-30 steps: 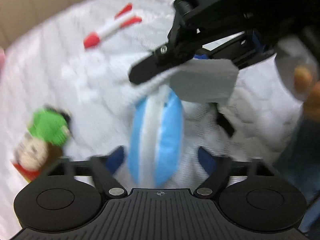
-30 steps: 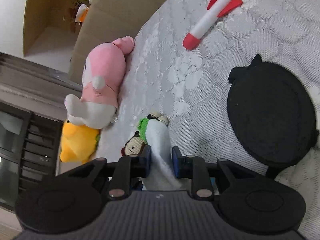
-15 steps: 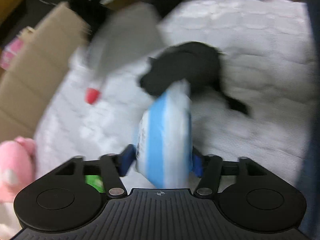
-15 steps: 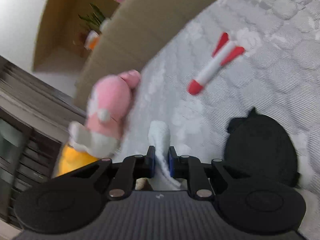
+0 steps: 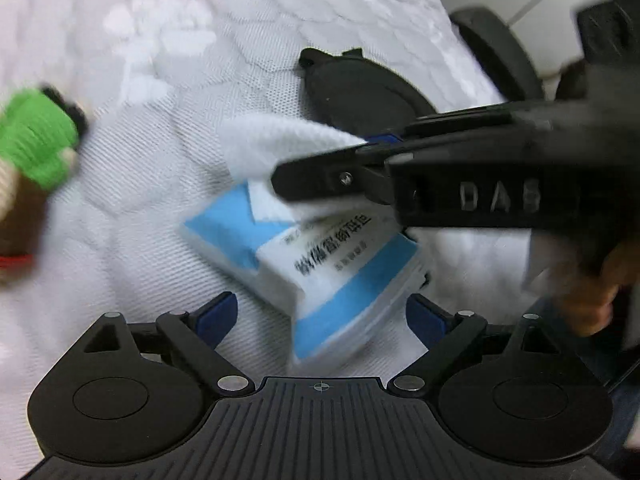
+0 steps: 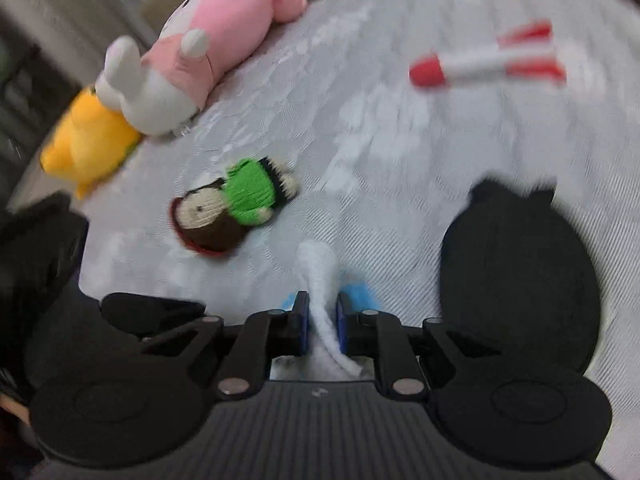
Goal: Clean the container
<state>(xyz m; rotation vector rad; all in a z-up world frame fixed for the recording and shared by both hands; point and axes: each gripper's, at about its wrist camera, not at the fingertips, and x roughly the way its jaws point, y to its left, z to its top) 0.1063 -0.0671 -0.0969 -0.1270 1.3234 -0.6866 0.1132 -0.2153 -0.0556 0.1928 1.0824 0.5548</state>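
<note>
A blue and white pack of wipes [image 5: 320, 264] lies on the white quilted bed between the spread fingers of my left gripper [image 5: 322, 312], which is open and does not touch it. My right gripper [image 6: 320, 312] is shut on a white wipe [image 6: 320, 280]; in the left wrist view its black body [image 5: 460, 192] reaches in from the right with the white wipe [image 5: 276, 144] above the pack. A black oval lid [image 6: 520, 288] lies flat on the bed, also in the left wrist view [image 5: 360, 88].
A knitted doll in green [image 6: 236, 208], a pink and white plush [image 6: 200, 56], a yellow plush [image 6: 84, 144] and a red and white toy rocket [image 6: 488, 64] lie on the bed. Cardboard stands behind the bed.
My left gripper has opened and let go of the wipes pack, which now lies on the bed. My right gripper still holds the wipe and has swung over beside the pack.
</note>
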